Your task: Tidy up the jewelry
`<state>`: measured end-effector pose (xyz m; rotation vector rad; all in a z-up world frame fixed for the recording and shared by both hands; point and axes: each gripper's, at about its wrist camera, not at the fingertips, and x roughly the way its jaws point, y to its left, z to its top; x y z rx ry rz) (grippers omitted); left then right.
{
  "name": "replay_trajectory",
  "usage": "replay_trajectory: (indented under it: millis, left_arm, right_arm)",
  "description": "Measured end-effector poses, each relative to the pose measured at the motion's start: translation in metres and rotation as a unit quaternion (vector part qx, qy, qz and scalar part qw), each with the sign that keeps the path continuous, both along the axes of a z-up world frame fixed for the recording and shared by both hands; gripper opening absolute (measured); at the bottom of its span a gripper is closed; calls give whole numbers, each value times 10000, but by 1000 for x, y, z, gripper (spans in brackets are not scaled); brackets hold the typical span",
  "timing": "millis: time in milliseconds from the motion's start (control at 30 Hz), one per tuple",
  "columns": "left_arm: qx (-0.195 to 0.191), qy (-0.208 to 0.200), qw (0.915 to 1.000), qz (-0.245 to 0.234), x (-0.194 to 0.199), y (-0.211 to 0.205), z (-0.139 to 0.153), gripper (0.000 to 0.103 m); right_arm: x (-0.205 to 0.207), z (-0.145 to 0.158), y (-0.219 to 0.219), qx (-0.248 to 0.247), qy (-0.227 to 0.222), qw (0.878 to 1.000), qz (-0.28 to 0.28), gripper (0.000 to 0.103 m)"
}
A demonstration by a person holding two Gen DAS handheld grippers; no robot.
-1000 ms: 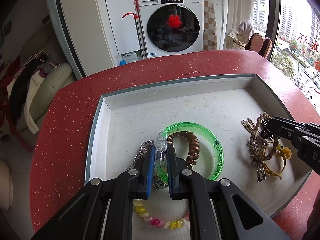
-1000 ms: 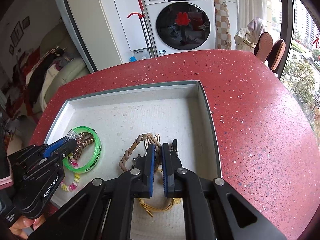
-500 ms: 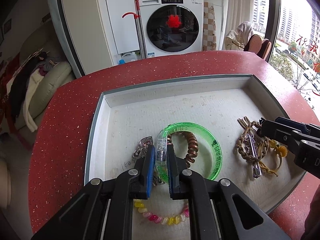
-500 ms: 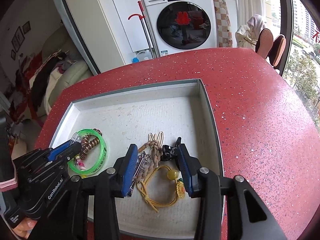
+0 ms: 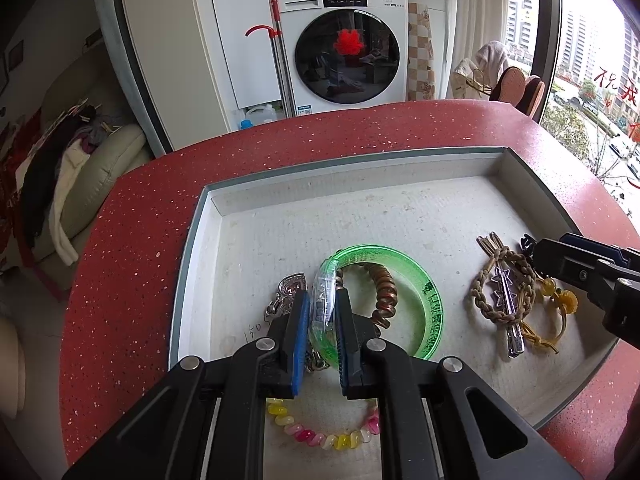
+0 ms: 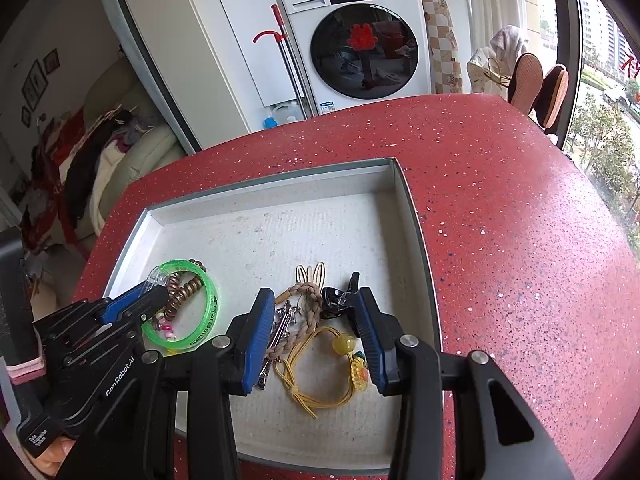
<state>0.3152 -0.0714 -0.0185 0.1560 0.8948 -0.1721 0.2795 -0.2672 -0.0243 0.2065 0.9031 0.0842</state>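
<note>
Left wrist view: the left gripper (image 5: 322, 308) is pinching the rim of the green bangle (image 5: 430, 308), which lies in the tray (image 5: 360, 162) on the red surface (image 5: 128, 264).
Right wrist view: the right gripper (image 6: 310, 312) is spread apart with nothing pinched; the hair things lie between its tips.
How to do it well: hold the bangle by its rim and lift slowly, so the coil inside does not catch. I think the right gripper should pick one hair thing at a time, since they lie in a pile.
Bangle: see-through green plastic, smooth, a round ring.
Coil tie (image 5: 384, 292): brown, springy, curled inside the bangle.
Bead bracelet (image 5: 320, 434): small shiny beads, yellow, pink and white.
Braided band (image 6: 308, 312): tan rope, bumpy.
Yellow cord tie (image 6: 316, 380): thin string with round beads.
Star clip (image 6: 280, 328): silver metal, long and flat.
Black clip (image 6: 336, 300): maybe a claw clip; hard to tell.
</note>
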Motion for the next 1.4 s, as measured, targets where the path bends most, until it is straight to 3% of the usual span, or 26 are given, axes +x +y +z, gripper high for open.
replay_trajectory:
  millis: [533,567,600,667,800,833,867,933,1033,1133,1400]
  left_arm:
    - [-237,79,9997,47,3,10,2,32]
    - [-235,71,9997,62,3,10,3,51]
    - [-212,56,9997,108,3,11,4,102]
    - [-203,-190,9993,260,-2,14,10,103]
    - [-205,-194,9994,209,-2,14,14,103]
    - [-207,-203,9993,218,-2,15,15,103]
    - [-206,-204,9993,231,-2,15,15,103]
    - [-183,-203,9993,256,-3,16,15,103]
    - [-169,-194,9992,305,-3,17,15,103]
    - [-182,-160,9992,326,-4,17,15,103]
    - [-163,-173,9990,366,-7,17,17,103]
  right_arm:
    - [-1,2,3,28,-15,10000,31,45]
    - [-1,3,4,29,-25,10000,20,46]
    - [-1,4,5,39,-31,10000,13,46]
    - [-1,4,5,44,-39,10000,5,46]
    - [0,4,5,21,-17,10000,-22,46]
    - [0,4,6,36,-35,10000,7,50]
    - [-1,5,7,32,-72,10000,40,67]
    - [-4,8,9,4,-224,9997,59,91]
    - [-8,13,10,64,-421,9991,20,92]
    - [-9,15,7,151,-475,9987,-63,103]
    - [-9,18,4,42,-489,9986,-202,103]
